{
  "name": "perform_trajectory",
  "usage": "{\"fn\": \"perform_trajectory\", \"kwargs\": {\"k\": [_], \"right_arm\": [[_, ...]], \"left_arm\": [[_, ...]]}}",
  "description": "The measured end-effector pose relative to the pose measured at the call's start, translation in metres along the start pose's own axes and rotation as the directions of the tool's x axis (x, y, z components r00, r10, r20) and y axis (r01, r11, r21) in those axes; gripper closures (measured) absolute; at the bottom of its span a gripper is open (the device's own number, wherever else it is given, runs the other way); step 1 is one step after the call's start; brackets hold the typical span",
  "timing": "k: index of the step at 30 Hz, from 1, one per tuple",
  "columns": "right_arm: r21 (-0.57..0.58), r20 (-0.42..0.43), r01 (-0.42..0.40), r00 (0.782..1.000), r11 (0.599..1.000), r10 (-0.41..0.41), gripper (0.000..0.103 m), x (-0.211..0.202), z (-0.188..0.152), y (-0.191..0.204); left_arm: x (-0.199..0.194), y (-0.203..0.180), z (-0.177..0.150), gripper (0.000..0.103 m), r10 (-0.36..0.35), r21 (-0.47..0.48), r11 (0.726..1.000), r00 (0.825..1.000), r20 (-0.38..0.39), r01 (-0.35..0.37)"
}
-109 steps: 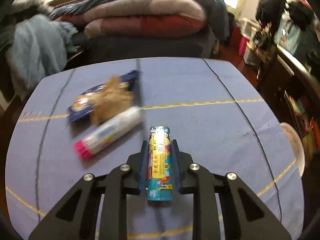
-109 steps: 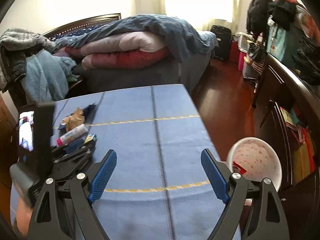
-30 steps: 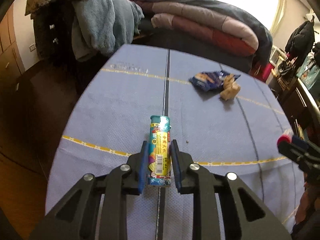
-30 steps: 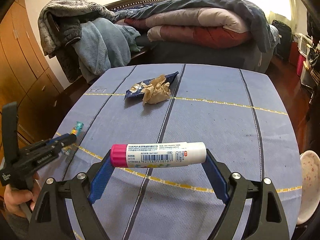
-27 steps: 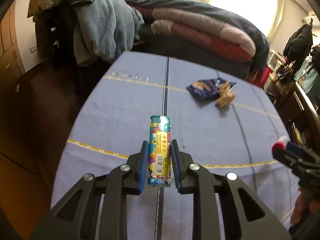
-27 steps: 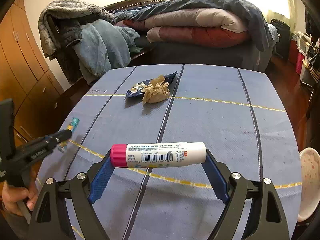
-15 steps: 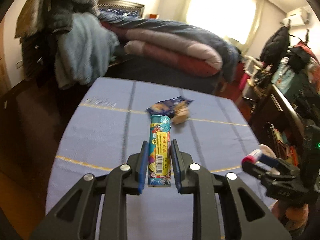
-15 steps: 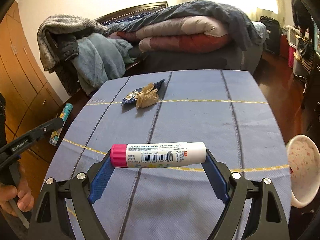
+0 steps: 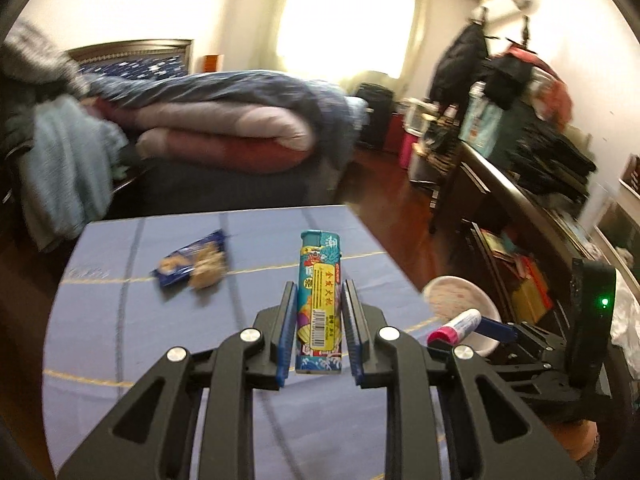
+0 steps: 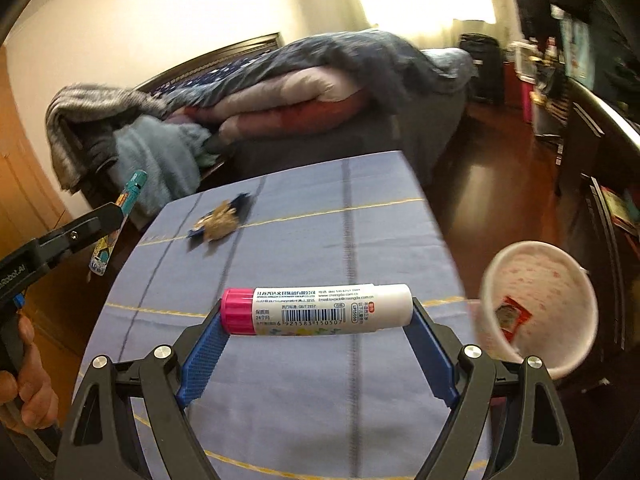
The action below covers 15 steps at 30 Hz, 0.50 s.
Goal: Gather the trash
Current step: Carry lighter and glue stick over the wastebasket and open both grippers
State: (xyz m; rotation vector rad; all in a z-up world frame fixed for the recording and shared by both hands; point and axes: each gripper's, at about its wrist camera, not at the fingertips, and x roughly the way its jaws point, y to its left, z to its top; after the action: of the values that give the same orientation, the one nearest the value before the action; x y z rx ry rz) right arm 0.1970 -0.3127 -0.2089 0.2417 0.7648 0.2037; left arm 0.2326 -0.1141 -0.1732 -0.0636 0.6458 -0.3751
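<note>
My left gripper [image 9: 319, 330] is shut on a teal printed lighter [image 9: 319, 300], held upright in the air above the blue table [image 9: 120, 344]. It also shows in the right wrist view [image 10: 118, 222] at the far left. My right gripper [image 10: 316, 350] is shut on a white glue stick with a pink cap [image 10: 316, 310], held crosswise by its ends; the stick also shows in the left wrist view [image 9: 456, 325]. A white speckled trash bin [image 10: 538, 308] stands on the floor beside the table's right edge, just right of the right gripper, with a red scrap inside.
A blue snack wrapper with a crumpled brown paper [image 9: 192, 266] lies on the far left of the table [image 10: 288, 240]. A bed with piled quilts [image 9: 224, 128] stands behind. A dark shelf with clutter [image 9: 520, 200] runs along the right.
Both grippers have swung right toward the table's right edge with their loads. The trash bin has come much closer in the right wrist view. The left gripper has risen.
</note>
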Motion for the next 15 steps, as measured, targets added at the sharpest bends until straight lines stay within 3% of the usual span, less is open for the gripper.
{"fn": "perform_trajectory", "kwargs": {"k": [7, 15], "right_arm": [[0.086, 0.039, 0.088, 0.995, 0.992, -0.092, 0.017, -0.028, -0.007, -0.055], [0.18, 0.061, 0.179, 0.979, 0.967, -0.193, 0.017, -0.047, -0.013, -0.109]], "left_arm": [[0.023, -0.063, 0.005, 0.08, -0.097, 0.094, 0.991, 0.995, -0.02, 0.099], [0.06, -0.129, 0.006, 0.08, -0.19, 0.187, 0.962, 0.979, -0.067, 0.199]]}}
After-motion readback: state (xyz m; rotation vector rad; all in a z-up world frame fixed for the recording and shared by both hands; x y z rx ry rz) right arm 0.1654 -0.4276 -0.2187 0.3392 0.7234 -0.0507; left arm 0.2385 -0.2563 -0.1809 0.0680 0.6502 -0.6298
